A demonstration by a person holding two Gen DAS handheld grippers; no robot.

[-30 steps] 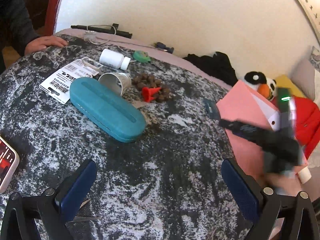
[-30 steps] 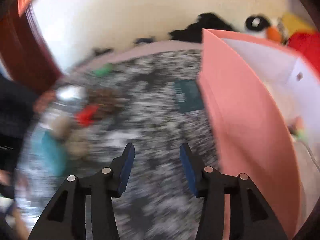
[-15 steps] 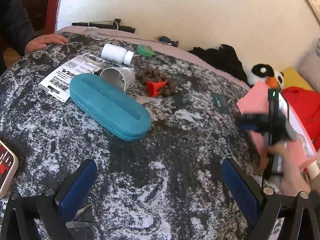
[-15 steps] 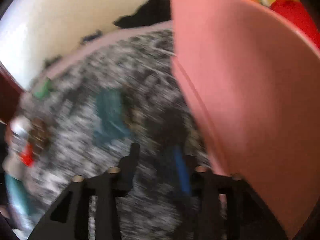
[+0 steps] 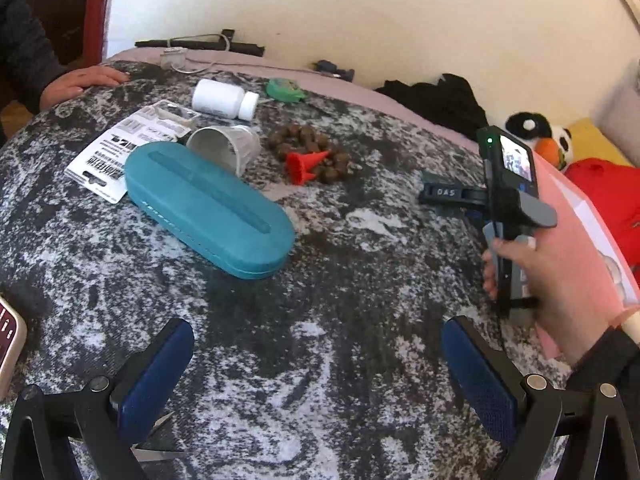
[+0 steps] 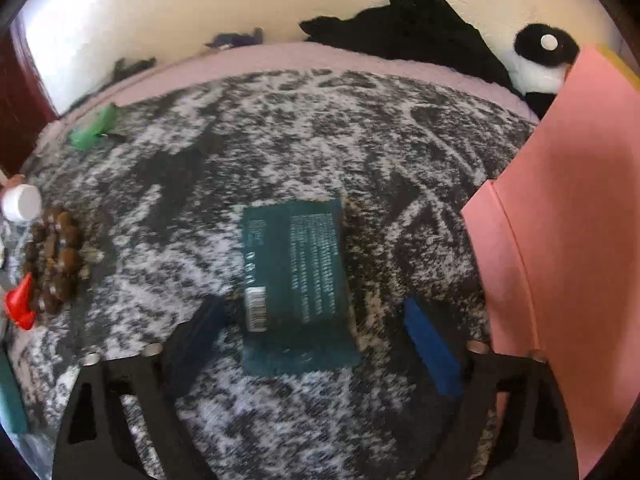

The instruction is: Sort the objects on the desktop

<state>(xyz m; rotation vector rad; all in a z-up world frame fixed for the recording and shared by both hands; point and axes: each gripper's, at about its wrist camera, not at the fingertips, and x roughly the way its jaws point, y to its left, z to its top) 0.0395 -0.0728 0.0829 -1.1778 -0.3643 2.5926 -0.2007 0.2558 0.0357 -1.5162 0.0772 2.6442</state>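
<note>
— Which step is the right gripper (image 6: 316,340) working on?

— It is hovering over the dark teal packet (image 6: 296,276), which is lying flat on the mottled table cover (image 6: 280,128), just left of the pink box (image 6: 568,216). The jaws are spread wide, one blue pad on each side of the packet's near end. My guess is that it is lining up a pick, with the pink box as the likely drop.

— How should it be doing that well?

— The packet is thin and flat, so I'd judge that the fingertips need to go down until they are touching the cloth, then close across the narrow width. Keeping the right finger (image 6: 430,354) off the box wall matters, since the two are sitting close together.

— And the left gripper (image 5: 316,376)?

— It is holding low over the near part of the table with its jaws wide apart, gripping nothing. The teal case (image 5: 208,208) is lying farther out to its left, and beyond that the grey cup (image 5: 224,148), white bottle (image 5: 224,100) and red cone (image 5: 306,164) are waiting.

— Any risk?

— The right view is somewhat blurred, so how high the fingers are is hard to say.
</note>
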